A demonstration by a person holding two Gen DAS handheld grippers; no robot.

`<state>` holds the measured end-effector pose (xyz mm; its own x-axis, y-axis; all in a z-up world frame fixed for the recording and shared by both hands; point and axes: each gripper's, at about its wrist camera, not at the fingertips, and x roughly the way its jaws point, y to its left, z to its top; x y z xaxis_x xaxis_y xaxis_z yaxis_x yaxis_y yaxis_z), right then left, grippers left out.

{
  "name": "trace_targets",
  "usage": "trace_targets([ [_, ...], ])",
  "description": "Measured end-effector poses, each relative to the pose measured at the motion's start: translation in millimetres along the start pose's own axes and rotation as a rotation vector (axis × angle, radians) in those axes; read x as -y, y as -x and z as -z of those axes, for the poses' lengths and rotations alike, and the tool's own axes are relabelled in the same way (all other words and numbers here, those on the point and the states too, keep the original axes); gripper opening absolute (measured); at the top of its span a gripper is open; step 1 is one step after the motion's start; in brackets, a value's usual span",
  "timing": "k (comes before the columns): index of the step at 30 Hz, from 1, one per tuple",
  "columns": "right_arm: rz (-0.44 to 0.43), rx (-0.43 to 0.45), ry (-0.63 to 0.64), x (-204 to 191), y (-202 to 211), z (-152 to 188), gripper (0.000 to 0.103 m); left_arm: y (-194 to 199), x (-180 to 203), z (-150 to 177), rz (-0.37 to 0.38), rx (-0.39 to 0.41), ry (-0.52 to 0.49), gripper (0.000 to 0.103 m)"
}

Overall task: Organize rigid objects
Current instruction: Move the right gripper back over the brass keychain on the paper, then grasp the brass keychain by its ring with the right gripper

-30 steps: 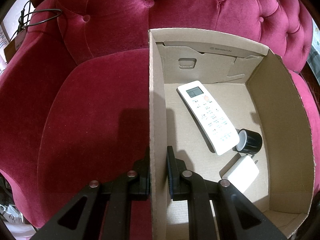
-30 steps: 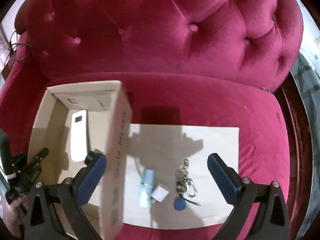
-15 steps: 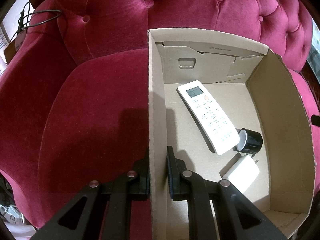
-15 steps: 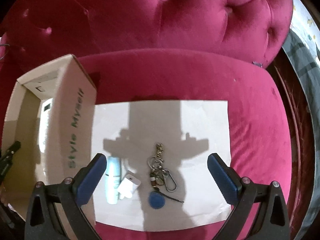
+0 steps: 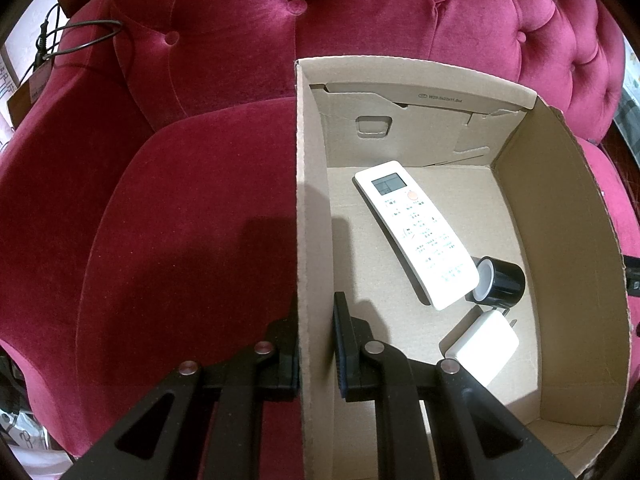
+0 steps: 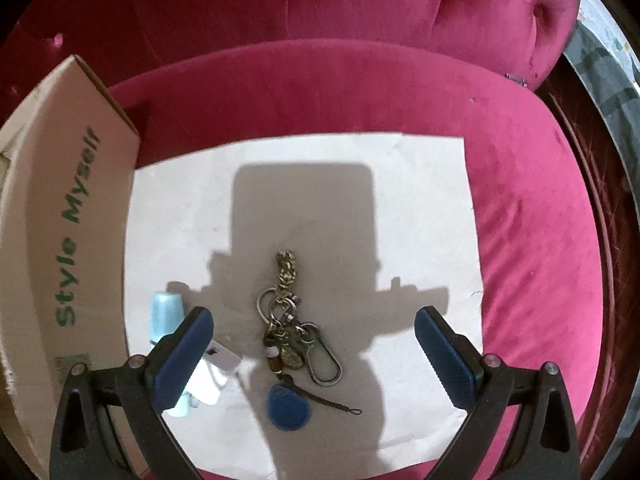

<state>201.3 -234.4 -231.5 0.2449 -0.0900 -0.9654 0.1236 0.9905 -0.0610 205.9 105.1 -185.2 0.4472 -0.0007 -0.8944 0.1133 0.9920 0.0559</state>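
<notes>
My left gripper (image 5: 316, 320) is shut on the left wall of an open cardboard box (image 5: 310, 208), one finger outside and one inside. Inside the box lie a white remote control (image 5: 416, 232), a black cap (image 5: 500, 282) and a white charger (image 5: 482, 346). In the right wrist view my right gripper (image 6: 314, 330) stands wide open, pointing down over a bunch of keys (image 6: 292, 320) with a blue fob (image 6: 289, 406) on a white sheet (image 6: 420, 208). A pale blue tube (image 6: 165, 314) and a small white adapter (image 6: 218, 364) lie partly behind its left finger (image 6: 184, 354).
The box (image 6: 52, 216), printed "Style Myself", stands just left of the sheet on a crimson tufted velvet sofa (image 6: 360, 88). A black cable (image 5: 76, 38) hangs over the sofa arm at the far left. Dark floor and patterned fabric lie past the sofa's right edge.
My right gripper has sunk and shifted right, so the keys now sit between its open fingers and look larger. The left gripper and the box have not moved.
</notes>
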Motion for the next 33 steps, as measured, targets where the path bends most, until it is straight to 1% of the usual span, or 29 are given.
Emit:
trace_targets([
  [11, 0.003, -0.054, -0.026, 4, -31, 4, 0.101, 0, 0, 0, 0.000, -0.001, -0.002, 0.014],
  [17, -0.032, -0.060, -0.057, 9, -37, 2, 0.101, 0, 0, 0, -0.001, -0.001, -0.004, 0.014],
  [21, -0.037, -0.059, -0.051, 12, -38, 2, 0.101, 0, 0, 0, 0.000, 0.000, -0.004, 0.014],
  [26, -0.046, -0.056, -0.044, 15, -35, 6, 0.095, 0, -1, 0, -0.001, 0.000, -0.005, 0.014],
  [29, -0.056, -0.048, -0.040, 16, -29, 7, 0.085, 0, -1, 0, -0.001, -0.001, -0.004, 0.014],
  [30, -0.056, -0.043, -0.035, 16, -27, 7, 0.076, 0, -1, 0, -0.001, -0.002, -0.002, 0.014],
  [31, -0.059, -0.035, -0.028, 16, -24, 8, 0.060, 0, -2, 0, 0.001, -0.002, 0.001, 0.014],
  [32, -0.057, -0.025, -0.021, 15, -21, 9, 0.047, 0, -1, 0, 0.000, -0.002, -0.001, 0.014],
  [33, -0.054, -0.014, -0.015, 15, -18, 9, 0.022, 0, 0, 0, -0.002, -0.001, -0.004, 0.014],
])
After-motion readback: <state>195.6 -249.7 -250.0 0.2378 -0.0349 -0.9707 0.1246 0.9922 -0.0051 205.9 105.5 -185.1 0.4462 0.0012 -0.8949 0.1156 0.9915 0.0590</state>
